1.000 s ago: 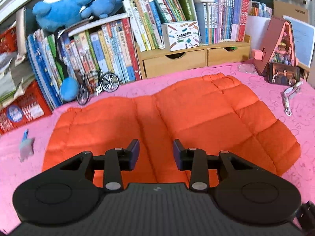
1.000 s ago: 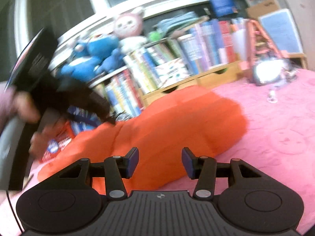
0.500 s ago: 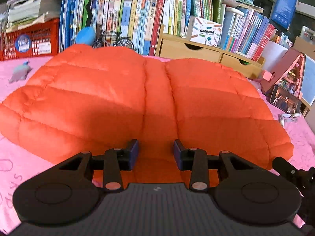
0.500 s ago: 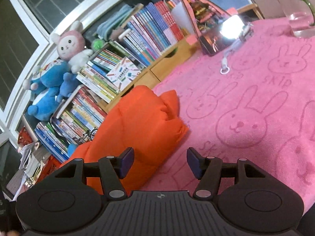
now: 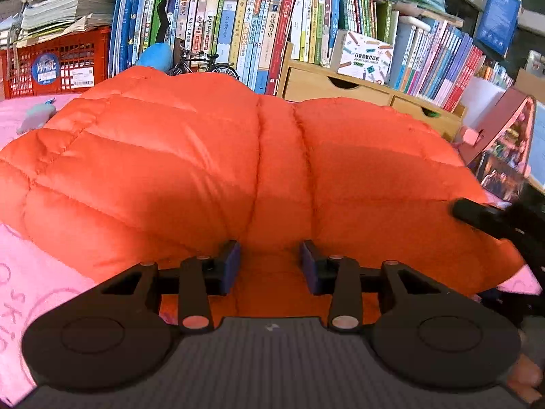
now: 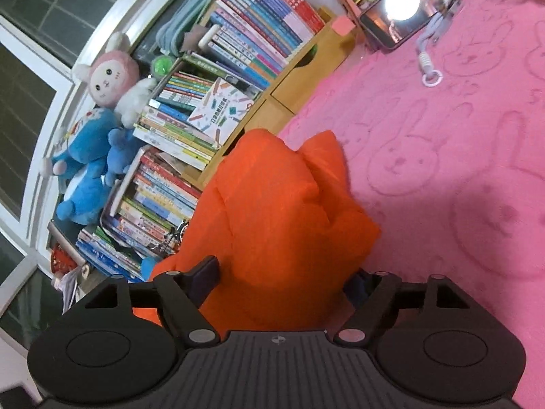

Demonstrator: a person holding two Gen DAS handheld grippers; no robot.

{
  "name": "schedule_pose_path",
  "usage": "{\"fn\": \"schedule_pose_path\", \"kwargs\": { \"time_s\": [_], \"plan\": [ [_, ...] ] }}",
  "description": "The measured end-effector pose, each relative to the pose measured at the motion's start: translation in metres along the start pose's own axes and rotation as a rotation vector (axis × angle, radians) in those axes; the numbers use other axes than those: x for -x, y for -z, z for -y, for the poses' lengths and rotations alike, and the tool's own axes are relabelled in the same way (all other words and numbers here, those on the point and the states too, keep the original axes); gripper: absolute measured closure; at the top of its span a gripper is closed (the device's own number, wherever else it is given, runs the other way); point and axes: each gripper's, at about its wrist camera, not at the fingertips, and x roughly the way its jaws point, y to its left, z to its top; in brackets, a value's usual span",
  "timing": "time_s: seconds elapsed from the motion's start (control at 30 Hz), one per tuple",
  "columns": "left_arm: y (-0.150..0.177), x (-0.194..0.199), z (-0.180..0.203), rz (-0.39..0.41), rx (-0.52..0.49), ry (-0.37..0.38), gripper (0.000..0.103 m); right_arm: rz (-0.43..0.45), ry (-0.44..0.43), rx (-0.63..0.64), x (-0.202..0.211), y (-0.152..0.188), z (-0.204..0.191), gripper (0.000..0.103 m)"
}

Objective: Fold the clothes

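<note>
An orange quilted puffer garment (image 5: 211, 156) lies spread flat on the pink bunny-print blanket (image 6: 442, 177). My left gripper (image 5: 270, 261) is open and low at the garment's near edge, with the middle seam between its fingers. My right gripper (image 6: 281, 279) is open wide, and the garment's right end (image 6: 279, 218) bulges up between its fingers. The right-hand finger is partly hidden by the fabric. In the left wrist view one dark finger of the right gripper (image 5: 490, 220) reaches in over the garment's right edge.
Rows of books (image 5: 259, 34) and wooden drawers (image 5: 337, 88) stand behind the garment, with a red crate (image 5: 54, 68) and a toy bicycle (image 5: 204, 64) at the left. A phone (image 6: 402, 10) and a coiled cord (image 6: 431, 64) lie on the blanket at the right. Plush toys (image 6: 88, 156) sit by the window.
Both grippers have dropped closer to the garment. The left one now straddles its near edge. The right one has swung in from the blanket and now has the garment's right end between its fingers.
</note>
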Motion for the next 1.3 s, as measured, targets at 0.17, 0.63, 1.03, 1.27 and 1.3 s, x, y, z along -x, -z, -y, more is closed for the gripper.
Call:
{"fn": "schedule_pose_path", "kwargs": {
  "time_s": [0.17,0.63,1.03,1.27,1.3],
  "plan": [
    [0.003,-0.002,-0.001,0.006,0.015,0.036,0.065,-0.011,0.001,0.041,-0.018,-0.005,-0.005,0.025],
    [0.0,-0.02,-0.012,-0.1,0.231,0.271,0.067,0.145,0.13,0.642,0.002,0.006,-0.112,0.077],
    [0.015,0.033,-0.095,-0.029,0.381,0.422,0.073,0.285,0.111,1.559,0.001,0.124,-0.213,0.076],
    [-0.018,0.107,-0.165,0.292,0.317,0.127,0.064,0.272,0.022,1.81,-0.018,0.197,-0.22,0.071],
    [-0.028,0.114,-0.167,0.332,0.283,0.103,0.064,0.266,0.007,1.843,-0.021,0.207,-0.219,0.071]
  ]
}}
